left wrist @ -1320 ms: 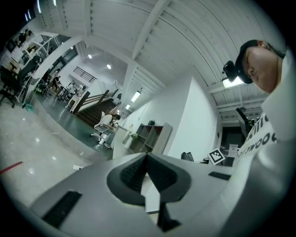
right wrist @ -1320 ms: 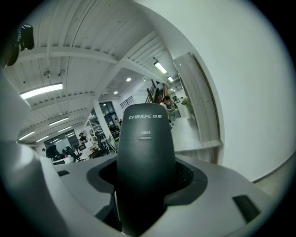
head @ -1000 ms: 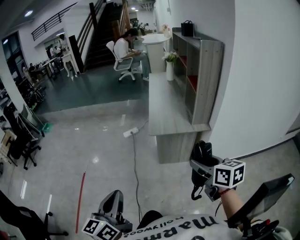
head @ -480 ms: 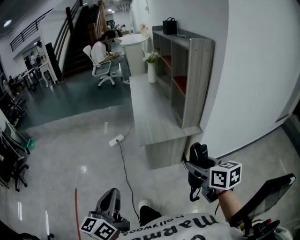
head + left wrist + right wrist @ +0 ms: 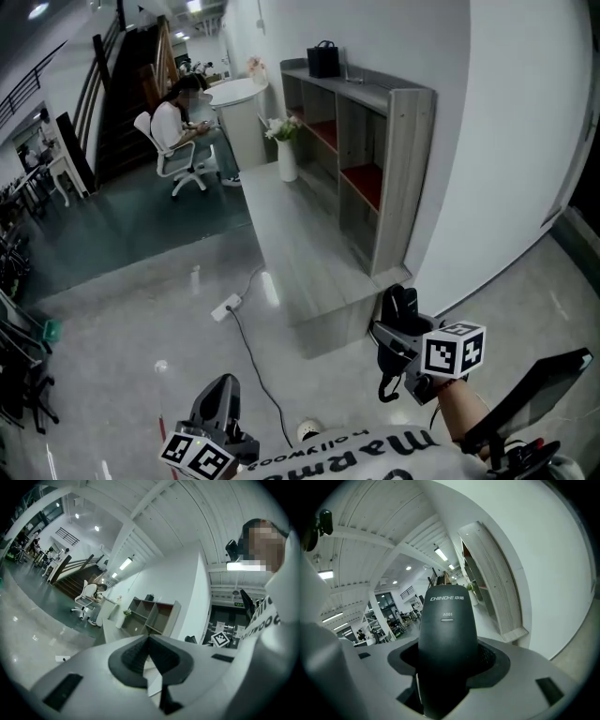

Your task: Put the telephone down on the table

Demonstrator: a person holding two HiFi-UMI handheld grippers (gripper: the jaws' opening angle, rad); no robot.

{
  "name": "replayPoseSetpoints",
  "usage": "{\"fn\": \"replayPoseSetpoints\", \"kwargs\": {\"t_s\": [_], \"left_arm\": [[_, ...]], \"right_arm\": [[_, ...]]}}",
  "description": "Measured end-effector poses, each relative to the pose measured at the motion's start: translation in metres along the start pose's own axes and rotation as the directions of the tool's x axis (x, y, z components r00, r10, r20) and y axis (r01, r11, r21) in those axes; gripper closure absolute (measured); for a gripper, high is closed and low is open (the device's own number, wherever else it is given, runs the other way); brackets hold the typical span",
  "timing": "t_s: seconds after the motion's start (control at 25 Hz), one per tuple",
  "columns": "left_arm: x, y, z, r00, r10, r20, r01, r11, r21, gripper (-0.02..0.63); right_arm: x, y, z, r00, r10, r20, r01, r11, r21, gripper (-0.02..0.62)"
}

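Matte black rounded telephone (image 5: pixel 447 634) between textured fingers (image 5: pixel 491 660) of right gripper (image 5: pixel 401 330)

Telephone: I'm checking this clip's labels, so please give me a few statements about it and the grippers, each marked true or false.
The right gripper is shut on the telephone. True.
The telephone lies on the table. False: it is held in the air, off the table.
The left gripper holds a cup. False: its jaws are together with nothing between them.
A vase of flowers stands on the table. True.
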State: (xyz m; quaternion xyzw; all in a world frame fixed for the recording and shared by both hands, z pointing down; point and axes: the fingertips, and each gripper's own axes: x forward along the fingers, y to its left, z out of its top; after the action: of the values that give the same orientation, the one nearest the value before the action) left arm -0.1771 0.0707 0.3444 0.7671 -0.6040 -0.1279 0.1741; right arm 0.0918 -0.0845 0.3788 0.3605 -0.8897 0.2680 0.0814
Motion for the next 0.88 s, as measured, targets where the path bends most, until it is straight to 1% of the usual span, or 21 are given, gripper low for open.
{"fn": "replayPoseSetpoints", "kwargs": {"t_s": [0.16,0.44,0.68,0.88], "left_arm": [[0.018,0.033,0.015,1.000,-0.027,-0.005,0.027,1.000,-0.011,0.597],[0.034,0.080,0.030,0.998,-0.056,-0.020,0.056,0.998,-0.032,0.597],[0.039,0.112,0.039,0.998,-0.063,-0.029,0.061,0.997,-0.045,0.597],[0.040,0.129,0.040,0.997,-0.068,-0.030,0.066,0.996,-0.061,0.597]], "right_arm": [[0.026,0.007,0.008,0.999,-0.035,0.014,0.035,0.999,0.008,0.315],[0.061,0.018,0.018,0.996,-0.083,0.026,0.083,0.996,0.012,0.315],[0.087,0.028,0.021,0.994,-0.106,0.029,0.105,0.994,0.021,0.315],[0.103,0.035,0.022,0.993,-0.117,0.024,0.117,0.993,0.016,0.314]]}}
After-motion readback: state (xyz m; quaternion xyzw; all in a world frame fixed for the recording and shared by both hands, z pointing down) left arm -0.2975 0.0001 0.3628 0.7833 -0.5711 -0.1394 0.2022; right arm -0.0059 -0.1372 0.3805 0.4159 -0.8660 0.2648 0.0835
